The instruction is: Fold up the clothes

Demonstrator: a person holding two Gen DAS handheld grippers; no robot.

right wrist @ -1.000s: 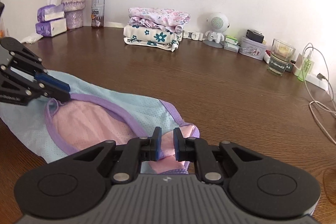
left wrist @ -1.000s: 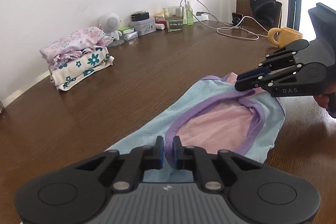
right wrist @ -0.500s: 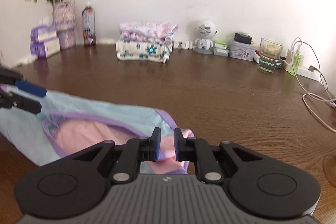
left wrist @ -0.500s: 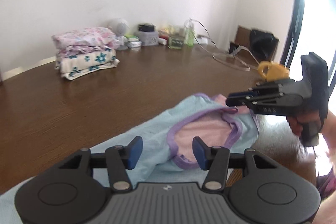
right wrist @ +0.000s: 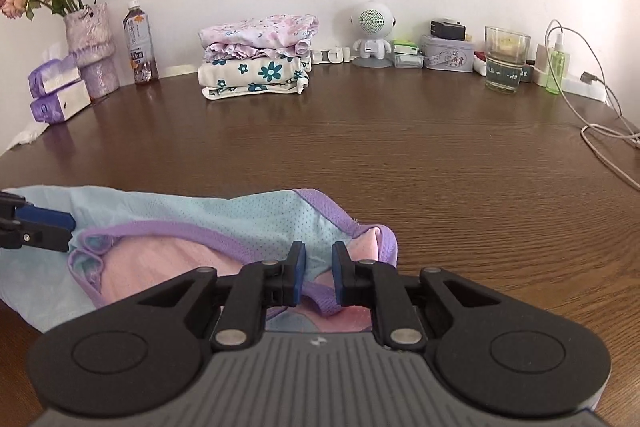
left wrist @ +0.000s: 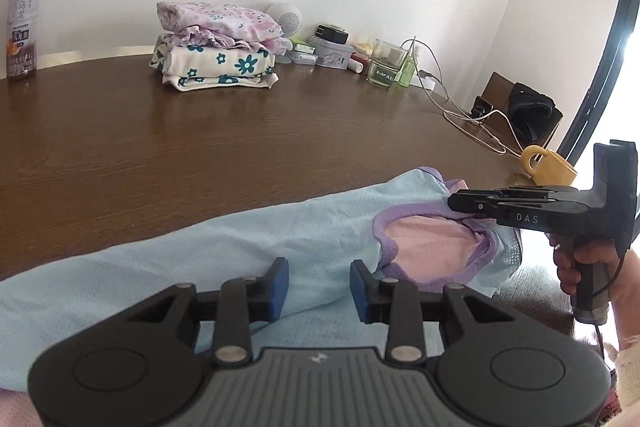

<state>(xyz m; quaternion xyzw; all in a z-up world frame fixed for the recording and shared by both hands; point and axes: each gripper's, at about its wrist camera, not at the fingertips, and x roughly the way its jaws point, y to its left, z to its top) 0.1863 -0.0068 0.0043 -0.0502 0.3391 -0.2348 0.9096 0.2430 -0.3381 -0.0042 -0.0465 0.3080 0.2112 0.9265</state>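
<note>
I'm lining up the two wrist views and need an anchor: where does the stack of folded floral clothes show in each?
Left wrist view: the stack of folded floral clothes sits upper left of centre, at the far edge of the table by the wall.
Right wrist view: the stack sits upper centre-left, also by the wall.
Shared landmark: the round white speaker, just right of the stack in both.

- Left hand-held gripper (left wrist: 319, 285): jaws standing wide apart, gripping nothing.
- Right hand-held gripper (right wrist: 319, 277): jaws sitting narrowly apart; a hand (left wrist: 580, 267) is gripping its handle.
</note>
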